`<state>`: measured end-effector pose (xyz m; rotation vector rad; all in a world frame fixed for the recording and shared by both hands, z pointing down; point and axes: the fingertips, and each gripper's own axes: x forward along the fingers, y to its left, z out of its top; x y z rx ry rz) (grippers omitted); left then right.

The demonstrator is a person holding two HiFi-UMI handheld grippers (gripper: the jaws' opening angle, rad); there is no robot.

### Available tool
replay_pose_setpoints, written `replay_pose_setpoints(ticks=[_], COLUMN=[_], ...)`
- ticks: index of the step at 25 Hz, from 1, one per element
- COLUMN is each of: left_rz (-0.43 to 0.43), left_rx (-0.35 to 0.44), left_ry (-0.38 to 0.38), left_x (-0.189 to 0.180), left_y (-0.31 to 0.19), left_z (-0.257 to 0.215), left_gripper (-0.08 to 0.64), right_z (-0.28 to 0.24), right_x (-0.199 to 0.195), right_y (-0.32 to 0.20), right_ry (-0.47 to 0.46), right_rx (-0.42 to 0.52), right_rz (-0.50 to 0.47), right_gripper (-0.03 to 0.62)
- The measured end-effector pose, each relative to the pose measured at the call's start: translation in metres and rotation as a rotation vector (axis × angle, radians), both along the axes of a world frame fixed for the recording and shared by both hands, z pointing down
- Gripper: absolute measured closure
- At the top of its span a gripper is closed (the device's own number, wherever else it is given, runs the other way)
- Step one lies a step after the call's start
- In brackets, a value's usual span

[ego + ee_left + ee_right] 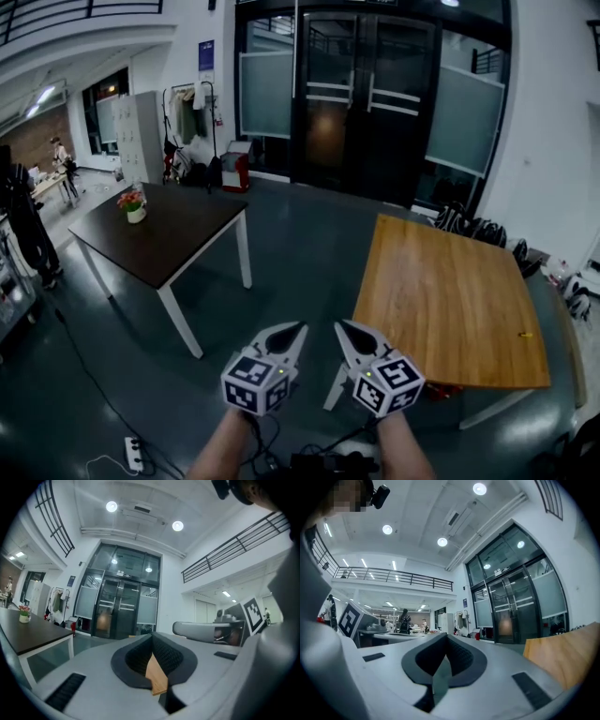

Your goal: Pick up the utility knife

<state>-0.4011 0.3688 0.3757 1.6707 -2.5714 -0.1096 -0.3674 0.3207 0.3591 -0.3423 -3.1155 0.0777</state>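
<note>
A small yellow thing (525, 334), too small to make out but probably the utility knife, lies near the right edge of the wooden table (450, 300). Both grippers are held level and low in front of me, side by side above the dark floor, well short of the table's near left corner. The left gripper (298, 329) is shut with nothing in it, its black pads meeting at the tip (152, 637). The right gripper (343, 326) is also shut and empty (446, 638). The right gripper view catches the wooden table (565, 660) at its right edge.
A dark table (169, 234) with white legs and a flower pot (135, 206) stands to the left. Black glass doors (366, 103) lie ahead. Bags (478, 228) line the right wall. A power strip (134, 454) and cables lie on the floor by my feet. A person (28, 234) stands far left.
</note>
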Motion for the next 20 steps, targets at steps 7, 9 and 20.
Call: replay_pose_setpoints(ticks=[7,9,20], left_rz=[0.181,0.245,0.578], left_rx=[-0.025,-0.03,-0.059], left_ry=[0.02,0.024,0.037], left_x=[0.039,0.054,0.177], left_y=[-0.051,-0.071,-0.195], left_z=[0.014,0.015,0.022], left_gripper=[0.554,0.554,0.554], right_z=[0.008,0.011,0.016], right_x=[0.045,0.064,0.194], right_y=[-0.044,-0.064,-0.171], right_ry=[0.02,0.023,0.025], right_rx=[-0.027,-0.038,-0.079], right_rz=[0.189,0.256,0.596], right_gripper=[0.581,0.581,0.581])
